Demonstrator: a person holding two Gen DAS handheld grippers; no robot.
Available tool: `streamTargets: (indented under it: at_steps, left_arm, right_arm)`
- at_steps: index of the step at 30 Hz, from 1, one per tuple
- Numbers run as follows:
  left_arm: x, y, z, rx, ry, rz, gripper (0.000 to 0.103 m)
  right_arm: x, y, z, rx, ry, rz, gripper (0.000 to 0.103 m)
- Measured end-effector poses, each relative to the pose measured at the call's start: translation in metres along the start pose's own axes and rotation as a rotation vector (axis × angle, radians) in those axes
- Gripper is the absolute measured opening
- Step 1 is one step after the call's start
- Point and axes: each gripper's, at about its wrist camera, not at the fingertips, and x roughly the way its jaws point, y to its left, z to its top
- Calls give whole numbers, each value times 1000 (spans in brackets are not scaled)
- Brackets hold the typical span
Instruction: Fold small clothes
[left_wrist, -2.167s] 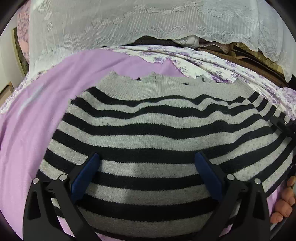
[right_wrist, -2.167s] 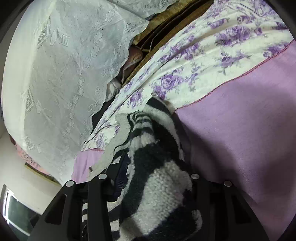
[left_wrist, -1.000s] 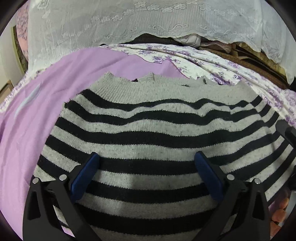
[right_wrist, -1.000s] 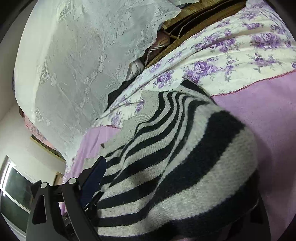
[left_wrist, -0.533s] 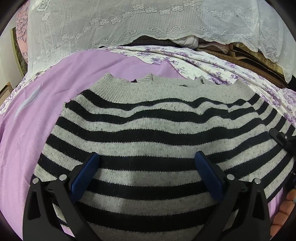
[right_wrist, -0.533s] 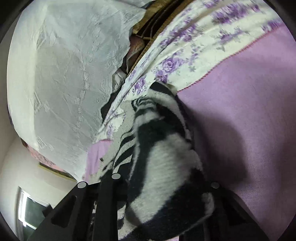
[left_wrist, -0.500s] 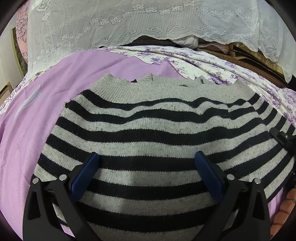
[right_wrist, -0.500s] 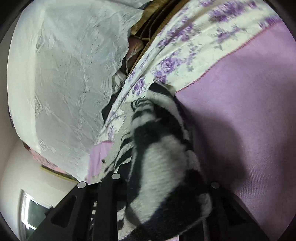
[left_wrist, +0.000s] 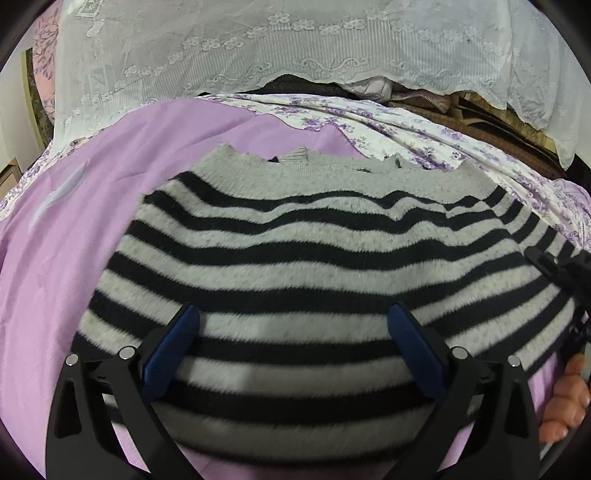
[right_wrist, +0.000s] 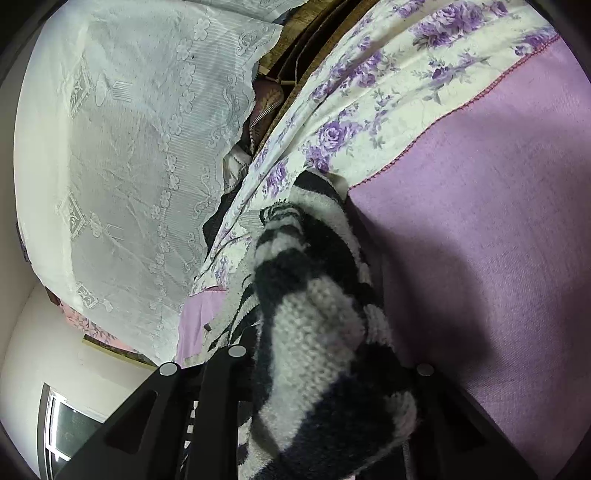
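Note:
A grey and black striped knit sweater (left_wrist: 303, 258) lies flat on a purple bed sheet (left_wrist: 66, 266). My left gripper (left_wrist: 291, 321) hovers just above its near part, jaws wide open, blue pads (left_wrist: 173, 343) apart. My right gripper (right_wrist: 321, 369) is at the sweater's right edge and is shut on a bunched fold of the sweater (right_wrist: 310, 325), which fills the space between its fingers. The right gripper's black body (left_wrist: 554, 269) shows at the right edge of the left wrist view.
A floral white and purple sheet (left_wrist: 424, 140) borders the purple sheet at the back. A white lace cloth (left_wrist: 295, 48) covers piled items behind it. A window (right_wrist: 70, 432) is at lower left in the right wrist view.
The right gripper lifted the sweater's edge up, then lowered it again, keeping hold of the bunched fold. The left gripper stayed open over the sweater, nearly still.

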Motion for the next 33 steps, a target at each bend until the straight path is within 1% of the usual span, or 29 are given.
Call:
streamTargets:
  at_steps: [3,5,8,11,12,14,15,16,18,21,22,23,25,28,29,30,31,33]
  left_arm:
    - [-17,11,-6,-8,-27,30,99]
    - [-27,21,-9,-20,-42,41,99]
    - [-43,44,-12,-61,-62,43,99]
    - [-47,72,-9,-122,-65,40,99]
    - [-45,79,-8,-147,-56,33,99]
    - [-35,94,-6,-230,-16,-16,98]
    - [-32,97,-5,-253,-3,-46,98]
    - [-31,97,-4,-260,-1,-52,98]
    - [-33,88,-1,-233,-24,-29,98]
    - [-39,67,4,-180,-64,-20,98]
    - [-42,58,5,-151,-87,2,98]
    - [-44,47,4,-110,-110,39,98]
    - [-42,32,2,-40,-124,112,98]
    - [-33,16,-2,47,-111,217,98]
    - [-30,14,-2,66,-102,239,98]
    - [-29,14,-2,73,-95,251,98]
    - [-31,17,-1,64,-93,245,98]
    - [-38,33,2,13,-96,206,98]
  right_arm:
    - [-3,10,0,-62,-14,-14,20]
    - [-2,13,1,-77,-20,-18,20]
    - [-4,14,2,-77,-20,-11,20]
    - [-8,25,0,-141,-35,-18,20]
    - [-9,29,-1,-156,-40,-21,20]
    - [-14,41,-3,-207,-55,-24,20]
    - [-16,46,-4,-227,-61,-23,20]
    - [-19,53,-5,-254,-70,-23,20]
    - [-22,66,-9,-313,-85,-38,20]
    - [-24,82,-15,-372,-99,-51,20]
    - [-25,85,-16,-382,-100,-50,20]
    - [-26,87,-16,-388,-102,-50,20]
    - [-28,90,-17,-395,-101,-51,20]
    - [-28,92,-18,-386,-89,-49,20]
    - [-26,95,-17,-386,-86,-50,20]
    - [-26,97,-17,-387,-82,-50,20]
    - [-27,98,-18,-386,-80,-48,20]
    - [-27,103,-20,-387,-74,-47,20]
